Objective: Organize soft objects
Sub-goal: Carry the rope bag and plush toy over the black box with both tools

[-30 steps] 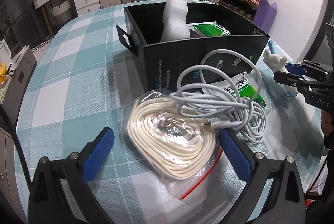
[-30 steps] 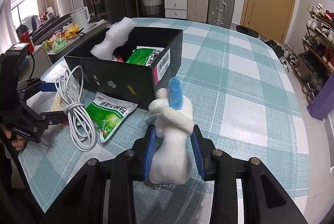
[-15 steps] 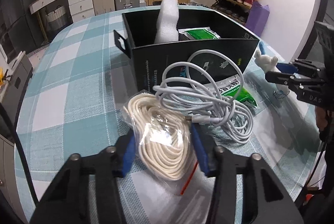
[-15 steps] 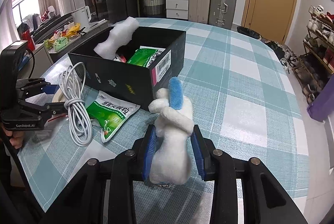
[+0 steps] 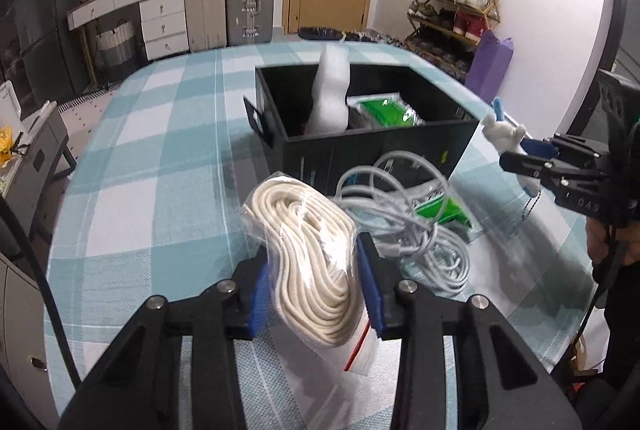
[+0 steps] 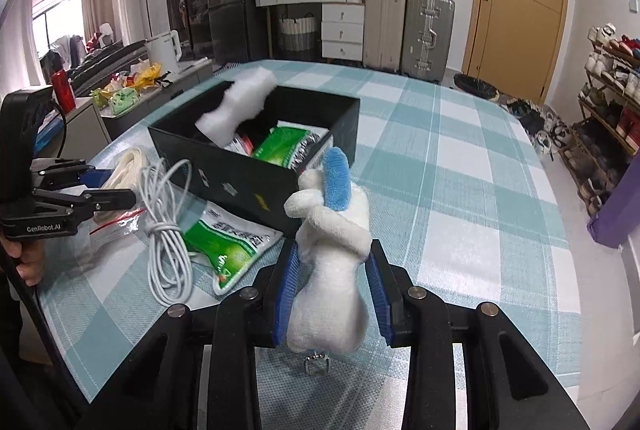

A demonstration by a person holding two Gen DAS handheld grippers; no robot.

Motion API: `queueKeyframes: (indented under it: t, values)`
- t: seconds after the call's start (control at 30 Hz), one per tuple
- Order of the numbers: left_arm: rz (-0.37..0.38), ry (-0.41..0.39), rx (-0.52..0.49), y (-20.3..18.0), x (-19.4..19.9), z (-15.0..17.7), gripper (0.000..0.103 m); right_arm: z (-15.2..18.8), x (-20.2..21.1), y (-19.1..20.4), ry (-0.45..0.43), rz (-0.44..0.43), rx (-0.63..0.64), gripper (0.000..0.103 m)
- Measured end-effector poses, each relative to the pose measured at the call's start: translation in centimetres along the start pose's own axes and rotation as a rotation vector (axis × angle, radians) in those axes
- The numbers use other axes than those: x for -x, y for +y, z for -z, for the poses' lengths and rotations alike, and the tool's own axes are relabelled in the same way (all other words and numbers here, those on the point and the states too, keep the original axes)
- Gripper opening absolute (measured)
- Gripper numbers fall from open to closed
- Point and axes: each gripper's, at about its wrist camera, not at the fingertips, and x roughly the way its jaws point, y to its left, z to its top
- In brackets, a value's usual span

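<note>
My left gripper [image 5: 312,258] has its jaws closing, and its blue pads press on a clear bag of cream rope [image 5: 308,230], held tilted just above the cloth. A white cable bundle [image 5: 416,226] and a green packet [image 5: 444,209] lie just beyond it, in front of the black box [image 5: 372,149]. A white foam piece [image 5: 330,97] and another green packet [image 5: 384,111] sit inside the box. My right gripper [image 6: 332,258] is shut on a white plush toy [image 6: 332,230] with a blue tuft, held upright to the right of the box [image 6: 240,181].
A teal checked cloth [image 5: 160,189] covers the round table. A hand [image 6: 28,262] holds the left gripper at the table's left edge. Suitcases [image 6: 424,29], drawers and a shoe rack [image 5: 456,9] stand beyond the table.
The left jaws went from wide open around the bag of rope to pressing on it, and the bag has come up off the cloth. The right gripper and the plush toy stayed put.
</note>
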Motion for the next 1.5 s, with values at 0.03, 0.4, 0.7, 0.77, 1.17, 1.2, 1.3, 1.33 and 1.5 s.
queueKeyframes:
  t: [0.03, 0.4, 0.7, 0.77, 1.17, 1.2, 1.3, 1.33, 1.5]
  values:
    - [-0.001, -0.009, 0.0, 0.0, 0.3, -0.1, 0.037, -0.1, 0.2, 0.2, -0.008, -0.003, 0.004, 0.034]
    - [-0.001, -0.106, 0.0, -0.4, 2.6, -1.8, 0.037, -0.8, 1.4, 1.3, -0.06, -0.031, 0.018, 0.034]
    - [-0.006, -0.163, 0.019, -0.1, 3.4, -3.4, 0.037, -1.7, 2.0, 2.0, -0.111, -0.056, 0.01, 0.034]
    - [-0.008, -0.174, 0.02, -0.2, 3.4, -3.7, 0.037, -1.9, 2.0, 2.2, -0.117, -0.058, 0.009, 0.034]
    - [-0.012, -0.202, 0.044, 0.0, 2.0, -5.7, 0.038, -3.8, 2.0, 2.8, -0.163, -0.06, 0.0, 0.034]
    - [-0.013, -0.203, 0.047, 0.0, 1.8, -5.8, 0.038, -3.9, 2.0, 2.8, -0.165, -0.062, -0.002, 0.034]
    - [-0.021, -0.209, 0.048, 0.0, 1.4, -6.3, 0.038, -4.3, 1.7, 2.7, -0.168, -0.063, -0.006, 0.034]
    - [-0.026, -0.209, 0.048, 0.0, 1.2, -6.5, 0.038, -4.5, 1.6, 2.7, -0.166, -0.067, -0.007, 0.034]
    - [-0.04, -0.206, 0.061, 0.2, 0.1, -7.4, 0.038, -5.2, 1.1, 2.9, -0.169, -0.078, -0.003, 0.034]
